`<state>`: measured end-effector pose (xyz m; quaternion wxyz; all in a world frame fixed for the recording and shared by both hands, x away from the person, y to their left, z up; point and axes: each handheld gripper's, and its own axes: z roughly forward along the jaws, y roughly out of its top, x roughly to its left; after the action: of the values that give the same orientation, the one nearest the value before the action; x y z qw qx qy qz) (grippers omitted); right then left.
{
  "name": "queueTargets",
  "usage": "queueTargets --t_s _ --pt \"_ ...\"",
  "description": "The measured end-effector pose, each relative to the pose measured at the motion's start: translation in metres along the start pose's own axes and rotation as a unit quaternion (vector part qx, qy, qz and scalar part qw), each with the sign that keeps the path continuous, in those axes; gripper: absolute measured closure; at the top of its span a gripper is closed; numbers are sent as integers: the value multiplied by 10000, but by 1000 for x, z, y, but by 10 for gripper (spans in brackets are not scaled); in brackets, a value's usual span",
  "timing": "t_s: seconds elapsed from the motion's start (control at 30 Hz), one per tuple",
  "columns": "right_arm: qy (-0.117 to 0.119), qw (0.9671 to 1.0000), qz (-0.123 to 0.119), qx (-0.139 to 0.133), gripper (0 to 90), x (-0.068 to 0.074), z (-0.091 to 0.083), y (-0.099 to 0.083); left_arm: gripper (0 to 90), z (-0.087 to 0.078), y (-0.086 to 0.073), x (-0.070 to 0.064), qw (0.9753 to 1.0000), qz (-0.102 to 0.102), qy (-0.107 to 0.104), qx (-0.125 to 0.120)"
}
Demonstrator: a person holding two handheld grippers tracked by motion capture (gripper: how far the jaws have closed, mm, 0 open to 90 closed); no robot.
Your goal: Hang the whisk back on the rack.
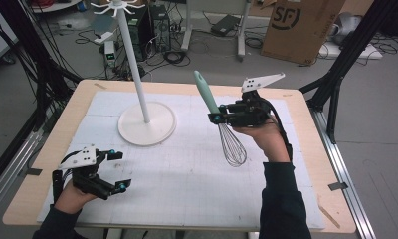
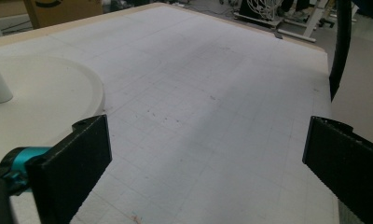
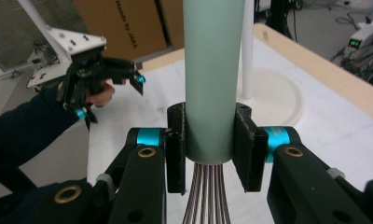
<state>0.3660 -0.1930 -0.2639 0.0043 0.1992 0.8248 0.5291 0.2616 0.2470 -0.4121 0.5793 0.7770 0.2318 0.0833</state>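
A whisk (image 1: 222, 117) with a pale green handle and a wire head hangs above the white mat, handle up and tilted to the left. My right gripper (image 1: 216, 118) is shut on the lower end of the handle (image 3: 213, 79), just above the wires (image 3: 208, 196). The white rack stand (image 1: 146, 122) with a tall pole (image 1: 134, 59) and a hook crown at the top stands at the back left of the mat. My left gripper (image 1: 118, 170) is open above the mat's front left corner, with nothing between its jaws. In the right gripper view the left gripper (image 3: 114, 93) is farther off, held in a hand.
The white gridded mat (image 1: 187, 189) covers most of the wooden table (image 1: 48, 149). The stand's round base (image 2: 44, 98) lies just left of the left gripper. Black frame legs, cables and a cardboard box (image 1: 299, 27) stand on the floor beyond the table.
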Motion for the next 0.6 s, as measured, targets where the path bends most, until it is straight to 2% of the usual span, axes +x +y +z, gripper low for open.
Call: queueTargets --t_s 0.17,0.2,0.33,0.47,0.6 --pt "-9 10000 -60 -36 693 1 5 13 18 0 0 0 10000 15 -39 1" --pt "10 9999 -97 -123 693 0 6 18 17 0 0 0 10000 15 -40 3" --pt "-4 9998 -71 -209 693 -1 8 23 18 0 0 0 10000 6 -63 -13" --pt "-6 9998 -98 -182 693 -2 12 31 18 0 1 -1 9999 0 -107 -31" --pt "-10 9995 -108 -293 693 -2 16 42 18 2 1 -2 9999 33 -136 -15"
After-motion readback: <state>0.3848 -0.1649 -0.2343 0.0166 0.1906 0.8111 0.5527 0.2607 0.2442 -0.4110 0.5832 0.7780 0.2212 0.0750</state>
